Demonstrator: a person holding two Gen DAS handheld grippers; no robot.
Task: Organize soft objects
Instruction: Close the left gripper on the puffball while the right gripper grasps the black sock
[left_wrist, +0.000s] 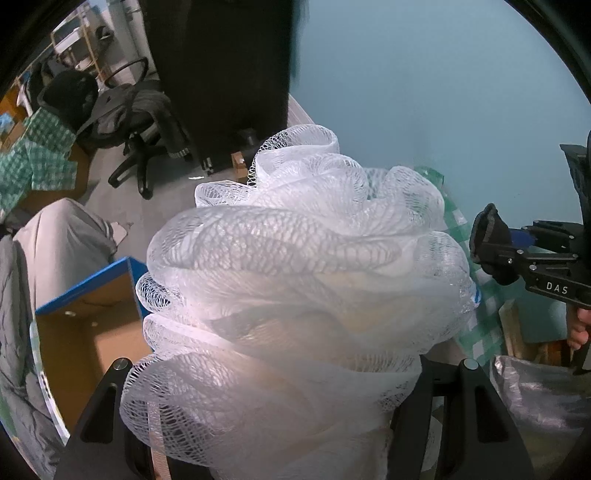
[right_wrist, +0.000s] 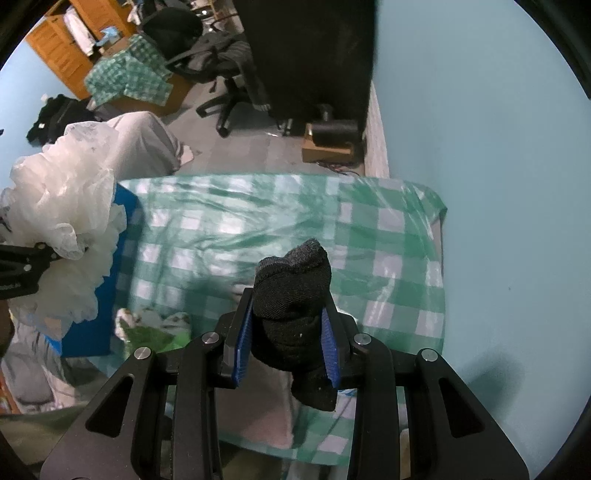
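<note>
My left gripper is shut on a big white mesh bath sponge that fills its view and hides the fingertips. The sponge also shows at the left of the right wrist view, held above a blue-edged cardboard box. My right gripper is shut on a black sock between its blue pads, held above a table with a green-and-white checked cloth. In the left wrist view the right gripper with the sock is at the right edge.
The open cardboard box sits left of the table. A grey bundle lies behind it. Small green-white soft things lie on the cloth's near left. A light blue wall bounds the right. An office chair and a dark cabinet stand behind.
</note>
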